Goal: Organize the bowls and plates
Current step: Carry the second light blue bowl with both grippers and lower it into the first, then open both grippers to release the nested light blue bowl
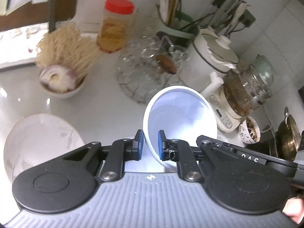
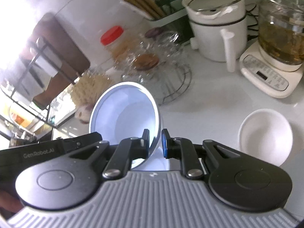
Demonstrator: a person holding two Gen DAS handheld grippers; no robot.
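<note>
Bare counter (image 2: 209, 98) ahead; glass dish (image 2: 152, 70), seemingly, and kettle (image 2: 273, 43) crowd behind.

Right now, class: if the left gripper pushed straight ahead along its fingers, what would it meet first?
Beyond the white bowl the left gripper clamps, probably the glass dish on the wire rack; depth is uncertain.

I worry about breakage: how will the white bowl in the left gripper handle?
The bowl looks glazed, so probably slippery and fragile. The left gripper pinches only its rim, and it hangs tilted, so it may swing or slip.
</note>
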